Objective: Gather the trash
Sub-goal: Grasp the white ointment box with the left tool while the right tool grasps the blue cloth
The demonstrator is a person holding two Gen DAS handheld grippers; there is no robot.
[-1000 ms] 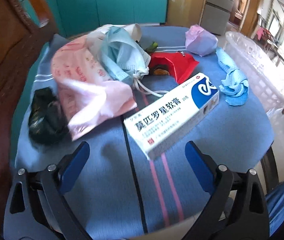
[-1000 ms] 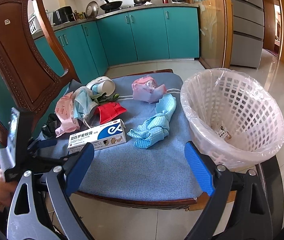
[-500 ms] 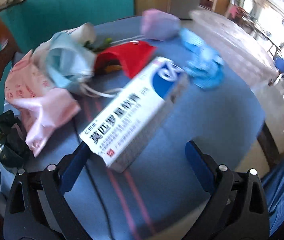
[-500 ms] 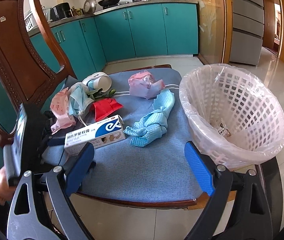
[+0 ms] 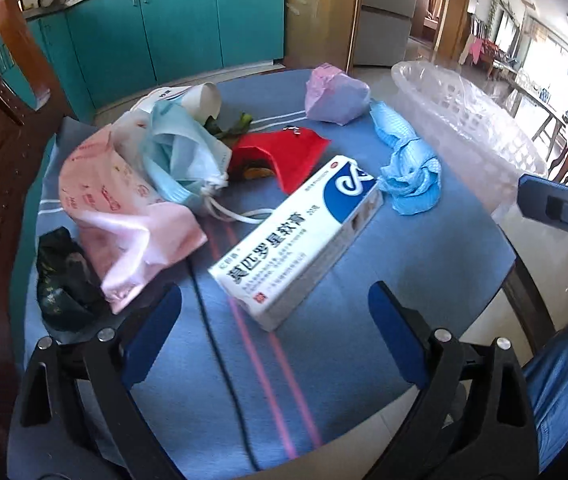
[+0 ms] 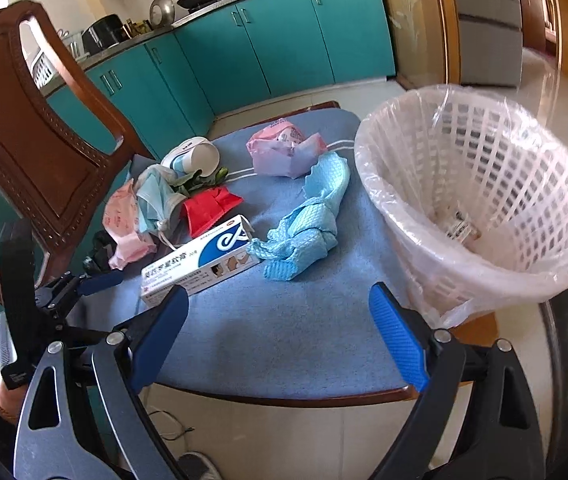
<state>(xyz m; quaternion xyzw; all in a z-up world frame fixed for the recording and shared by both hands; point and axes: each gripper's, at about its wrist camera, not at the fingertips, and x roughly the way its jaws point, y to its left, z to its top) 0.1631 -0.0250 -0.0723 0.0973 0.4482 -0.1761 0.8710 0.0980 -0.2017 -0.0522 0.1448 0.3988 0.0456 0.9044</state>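
Trash lies on a chair's blue cushion (image 5: 423,292): a white and blue ointment box (image 5: 299,240) (image 6: 204,260), a pink plastic bag (image 5: 124,208), a blue face mask (image 5: 180,156), a red packet (image 5: 284,152), a crumpled blue cloth (image 5: 407,168) (image 6: 307,224), a pink-purple wrapper (image 5: 335,94) (image 6: 284,152), a paper cup (image 6: 196,156) and a black wad (image 5: 64,276). My left gripper (image 5: 276,336) is open and empty, just short of the box. My right gripper (image 6: 280,336) is open and empty above the cushion's front edge. A white lined basket (image 6: 479,208) stands on the right.
The chair's wooden back (image 6: 32,140) rises at the left. Teal kitchen cabinets (image 6: 284,48) stand behind. The left gripper also shows in the right wrist view (image 6: 96,282), at the box's near left end. Tiled floor lies below the cushion's front edge.
My left gripper has swung and come nearer to the ointment box, which now lies between and ahead of its jaws. The right gripper has moved slightly closer to the cushion. Nothing on the cushion moved.
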